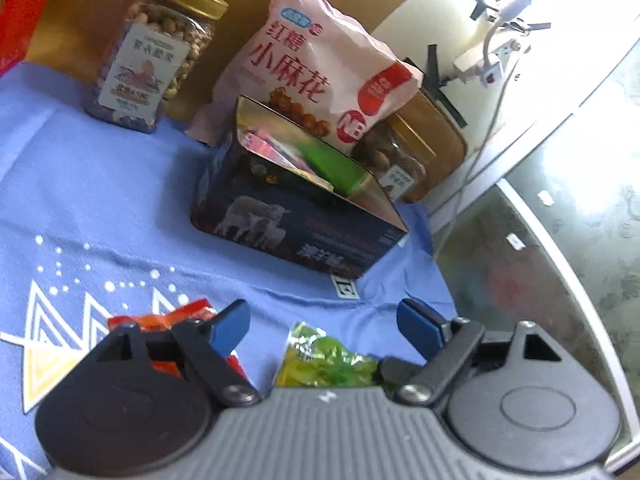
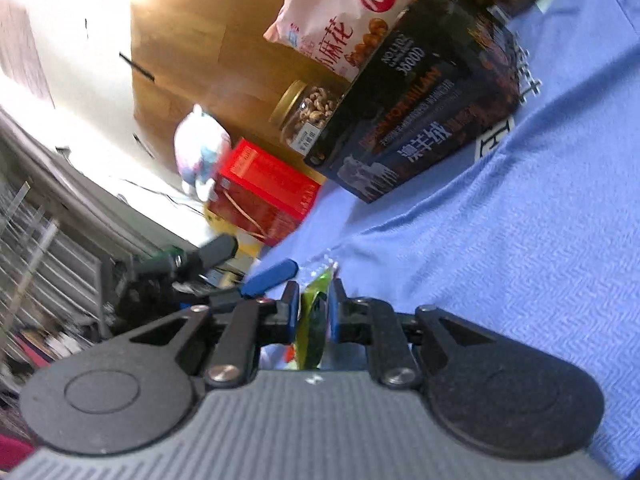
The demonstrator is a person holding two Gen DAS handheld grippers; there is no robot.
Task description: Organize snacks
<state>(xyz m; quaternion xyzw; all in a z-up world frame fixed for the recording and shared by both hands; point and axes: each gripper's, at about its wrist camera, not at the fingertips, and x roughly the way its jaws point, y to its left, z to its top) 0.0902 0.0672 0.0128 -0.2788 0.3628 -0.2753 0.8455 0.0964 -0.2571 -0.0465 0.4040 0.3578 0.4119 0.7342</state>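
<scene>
A blue woven cloth with white and yellow triangle print (image 1: 100,208) is covering the table, and its right edge is giving way to a grey glass tabletop with a pale rim (image 1: 560,264) that is catching bright glare. A brown wooden panel (image 1: 92,8) is standing along the far edge. Beyond it a cream wall (image 1: 432,28) is glowing in strong light, with a white power strip and cable (image 1: 486,62) hanging there.

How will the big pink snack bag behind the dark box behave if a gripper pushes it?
The pink bag looks puffy and crinkled, so probably light and yielding. It stands tall against the dark box, so it may tip over.
</scene>
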